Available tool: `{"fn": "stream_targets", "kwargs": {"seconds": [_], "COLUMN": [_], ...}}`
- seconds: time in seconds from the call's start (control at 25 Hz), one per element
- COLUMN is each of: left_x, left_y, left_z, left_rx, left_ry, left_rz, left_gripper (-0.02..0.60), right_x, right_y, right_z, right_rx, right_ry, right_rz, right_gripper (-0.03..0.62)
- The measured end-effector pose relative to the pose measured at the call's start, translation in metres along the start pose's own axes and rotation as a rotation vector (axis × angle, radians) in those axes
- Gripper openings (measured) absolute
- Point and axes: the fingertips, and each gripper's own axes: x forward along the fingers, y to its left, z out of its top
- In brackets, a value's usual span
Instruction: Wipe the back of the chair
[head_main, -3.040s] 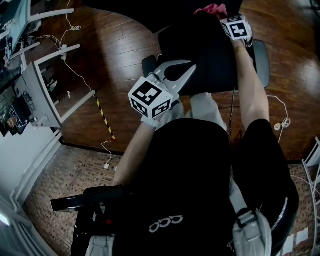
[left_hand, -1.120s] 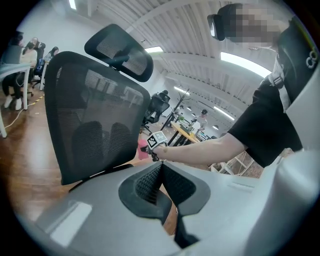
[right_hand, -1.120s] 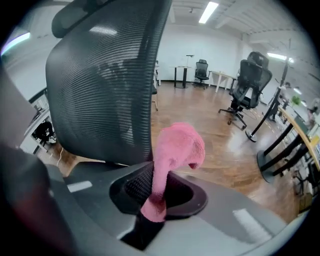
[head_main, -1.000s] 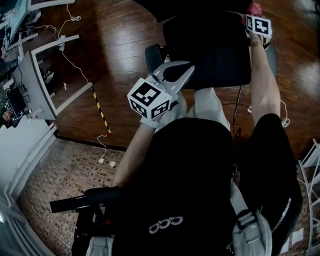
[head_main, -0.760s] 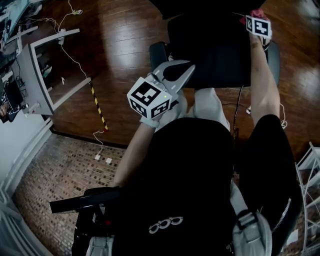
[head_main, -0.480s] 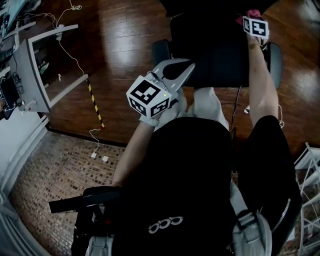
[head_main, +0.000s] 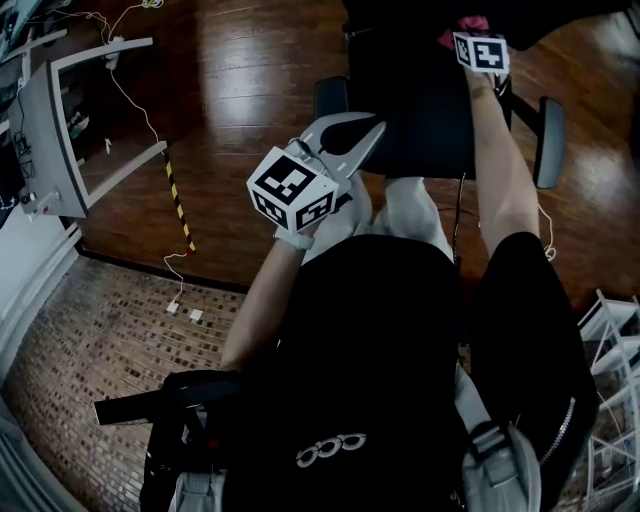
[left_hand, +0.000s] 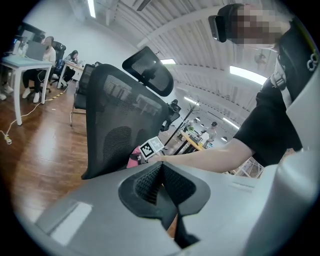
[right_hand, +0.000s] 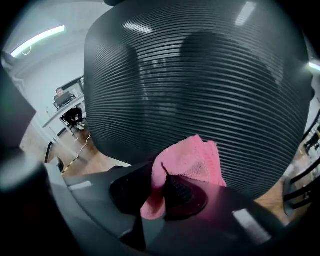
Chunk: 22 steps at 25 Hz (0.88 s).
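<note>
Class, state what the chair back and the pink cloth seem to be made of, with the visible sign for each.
The chair back: likely dark synthetic mesh, matte; fine horizontal ribs let light show through. The pink cloth: probably microfibre or terry, soft, matte; fuzzy nap, limp folds.

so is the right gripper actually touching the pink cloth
Touching. The right gripper view shows the right gripper with its jaws shut on the pink cloth, a fold pinched between them.
</note>
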Motion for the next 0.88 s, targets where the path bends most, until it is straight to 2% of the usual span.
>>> {"fn": "stream_targets", "kwargs": {"seconds": [0.2, 0.52, 0.88], "left_x": [-0.007, -0.025, -0.035], "left_y": [0.000, 0.017, 0.025], "left_z": [0.002, -0.007, 0.002], "left_rx": [-0.013, -0.031, -0.031], "left_ry": [-0.013, -0.014, -0.024], "left_rz": [-0.002, 0.009, 0.025], "left_gripper": [-0.009, -0.009, -0.009], "right_x": [0.004, 0.021, 0.028], "right_y": [0.026, 0.082, 0.134], "right_z": [0.007, 0.013, 0.026], "right_rx": [-0.011, -0.034, -0.083], "right_ry": [0.011, 0.012, 0.005], "right_rz": [0.014, 0.081, 0.144], "right_gripper": [0.043, 0.043, 0.043]}}
